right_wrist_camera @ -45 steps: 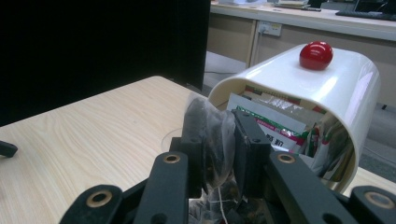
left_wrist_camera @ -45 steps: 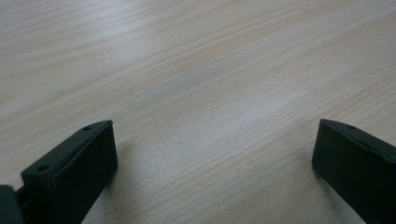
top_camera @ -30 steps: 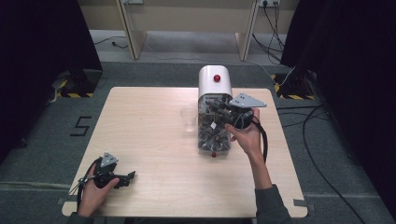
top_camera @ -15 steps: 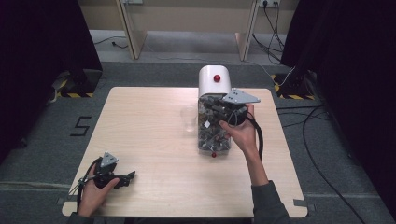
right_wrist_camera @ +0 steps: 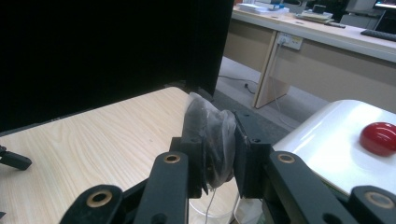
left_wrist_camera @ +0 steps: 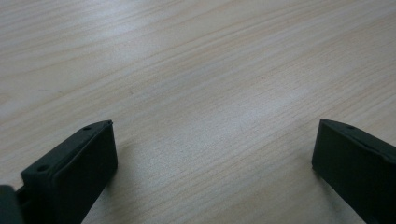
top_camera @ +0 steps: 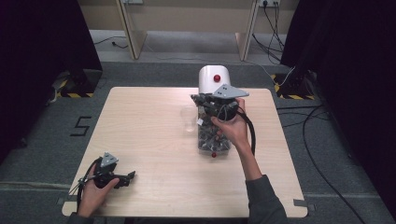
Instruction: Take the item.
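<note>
While pinching a tea bag above the clear bin of packets, right gripper; left gripper fingers spread.

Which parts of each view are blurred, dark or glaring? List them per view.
High view: black curtains at both sides lose all detail; table evenly lit. Left gripper view: soft sheen on the wood, the left gripper fingers dark and slightly soft. Right gripper view: the right gripper arms near the lens blur, the clamped tea bag is sharper, background left is black.
</note>
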Tool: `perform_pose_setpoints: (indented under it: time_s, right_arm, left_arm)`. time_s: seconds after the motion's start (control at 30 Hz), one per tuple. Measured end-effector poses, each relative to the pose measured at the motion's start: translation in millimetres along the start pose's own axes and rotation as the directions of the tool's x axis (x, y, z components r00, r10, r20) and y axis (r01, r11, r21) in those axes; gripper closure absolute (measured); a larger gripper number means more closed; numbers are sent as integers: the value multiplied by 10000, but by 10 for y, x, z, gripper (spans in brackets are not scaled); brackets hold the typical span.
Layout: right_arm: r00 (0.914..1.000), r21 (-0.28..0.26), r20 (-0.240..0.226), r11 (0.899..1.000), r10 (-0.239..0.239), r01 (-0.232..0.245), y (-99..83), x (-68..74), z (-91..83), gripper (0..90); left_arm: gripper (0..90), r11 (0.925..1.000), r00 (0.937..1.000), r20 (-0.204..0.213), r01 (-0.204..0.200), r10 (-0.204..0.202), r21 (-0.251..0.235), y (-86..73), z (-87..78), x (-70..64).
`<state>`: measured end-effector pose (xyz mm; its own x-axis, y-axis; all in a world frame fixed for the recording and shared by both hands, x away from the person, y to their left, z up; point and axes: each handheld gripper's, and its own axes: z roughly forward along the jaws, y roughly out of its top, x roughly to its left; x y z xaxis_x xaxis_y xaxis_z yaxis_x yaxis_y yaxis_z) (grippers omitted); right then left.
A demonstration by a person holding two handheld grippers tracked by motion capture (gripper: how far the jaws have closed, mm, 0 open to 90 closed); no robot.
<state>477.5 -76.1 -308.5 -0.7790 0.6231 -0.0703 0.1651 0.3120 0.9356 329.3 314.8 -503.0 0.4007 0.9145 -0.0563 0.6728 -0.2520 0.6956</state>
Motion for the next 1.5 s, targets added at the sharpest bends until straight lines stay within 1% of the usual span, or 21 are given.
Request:
perform_pose_setpoints:
  time_s: [0.1, 0.23, 0.3, 0.43, 0.47, 0.57, 0.73, 0.87, 0.97, 1.03, 1.2, 1.33, 1.43, 1.5]
  right_arm:
    - [10000, 57, -31, 9999, -94, 94, 27, 3, 50, 769]
    - [9999, 177, 2, 9998, -131, 131, 67, -1, 115, 768]
    - [10000, 248, 37, 9997, -62, 61, 83, 3, 146, 768]
    - [9999, 343, 27, 9993, -134, 133, 115, 17, 226, 768]
    - [9998, 327, -22, 9993, -205, 205, 118, 17, 243, 768]
    - [9999, 433, -30, 9990, -100, 101, 126, 39, 296, 768]
    - [9998, 571, -40, 9982, -183, 185, 143, 46, 382, 768]
    - [9997, 699, 44, 9972, -258, 254, 153, 47, 445, 768]
    - [9997, 777, 74, 9967, -240, 234, 155, 46, 490, 768]
    - [9992, 828, 160, 9959, -374, 359, 155, 39, 517, 768]
    - [9992, 992, 246, 9947, -308, 282, 141, 20, 576, 768]
    - [9987, 1152, 310, 9927, -399, 361, 109, -6, 631, 768]
    - [9989, 1254, 369, 9918, -283, 235, 83, -12, 670, 768]
    - [9988, 1361, 389, 9904, -293, 238, 73, -10, 694, 768]
  left_arm:
    - [0, 10000, 10000, 0, 3, -3, -2, 0, 0, 0]
    - [0, 10000, 10000, 0, 3, -3, -2, 0, 0, 0]
    - [0, 10000, 10000, 4, 4, -4, -3, 0, 0, 0]
    - [0, 10000, 10000, 2, 4, -4, -7, 0, 1, 0]
    - [0, 10000, 10000, 2, 3, -3, -7, 0, 1, 0]
    - [0, 10000, 10000, 1, 4, -4, -9, 0, 1, 0]
    - [0, 10000, 10000, 2, 2, -2, -9, 0, 1, 0]
    - [0, 10000, 10000, 2, 6, -6, -10, 0, 1, 0]
    - [0, 10000, 10000, 2, 3, -3, -11, 0, 1, 0]
    - [0, 10000, 10000, 2, 4, -4, -11, 0, 1, 0]
    - [0, 10000, 10000, -2, -8, 8, -1, 0, 0, 1]
    - [0, 10000, 10000, 1, -12, 12, 7, 0, 0, 1]
    - [0, 10000, 10000, -2, -13, 13, 6, 0, 0, 1]
    - [0, 10000, 10000, -1, -10, 10, 5, 0, 0, 1]
